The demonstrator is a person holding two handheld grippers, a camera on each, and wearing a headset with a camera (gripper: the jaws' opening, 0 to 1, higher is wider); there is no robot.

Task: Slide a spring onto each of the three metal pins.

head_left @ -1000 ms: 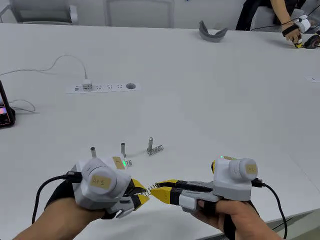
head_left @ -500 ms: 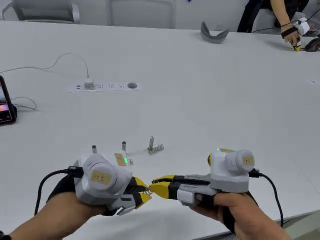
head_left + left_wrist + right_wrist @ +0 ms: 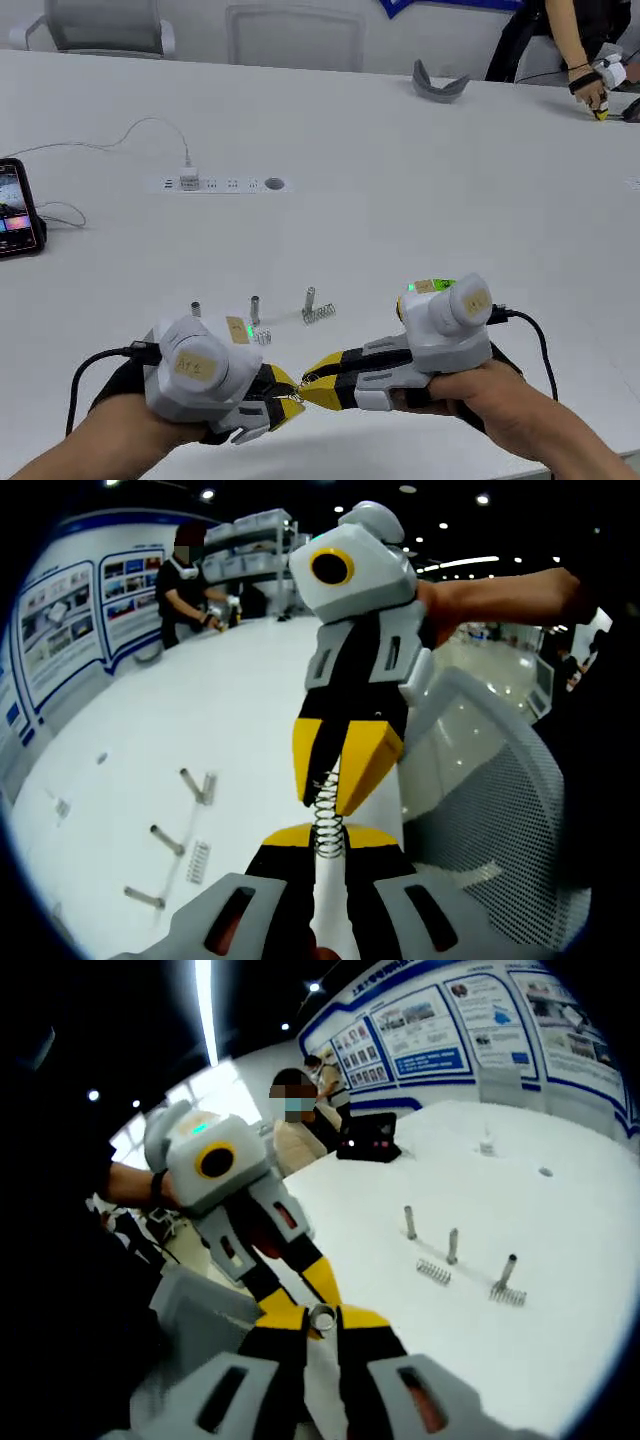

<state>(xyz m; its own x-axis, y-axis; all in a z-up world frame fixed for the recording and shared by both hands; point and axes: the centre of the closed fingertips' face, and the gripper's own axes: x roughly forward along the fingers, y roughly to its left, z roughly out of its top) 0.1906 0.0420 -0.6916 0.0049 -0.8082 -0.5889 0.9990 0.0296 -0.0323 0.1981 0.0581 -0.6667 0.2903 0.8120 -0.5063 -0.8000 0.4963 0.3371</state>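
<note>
While the spring (image 3: 327,825) is clamped by the left gripper (image 3: 321,848), its long axis is pointed straight ahead into the right gripper (image 3: 338,772), likewise closed on it.

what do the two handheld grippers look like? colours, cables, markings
The left gripper and right gripper match: rounded white-grey housings, yellow-and-black claws, a tan handwritten sticker on each, a black cable off the back, green status lights. Black straps at the wrists.

The phone (image 3: 18,222) lies left of the power strip (image 3: 215,184) on the table (image 3: 450,200). Before the strip stands the row of pins (image 3: 255,308), two loose springs (image 3: 320,314) beside it. Nearer still, the left gripper (image 3: 283,403) and right gripper (image 3: 312,385) meet, a third spring (image 3: 326,815) between.
</note>
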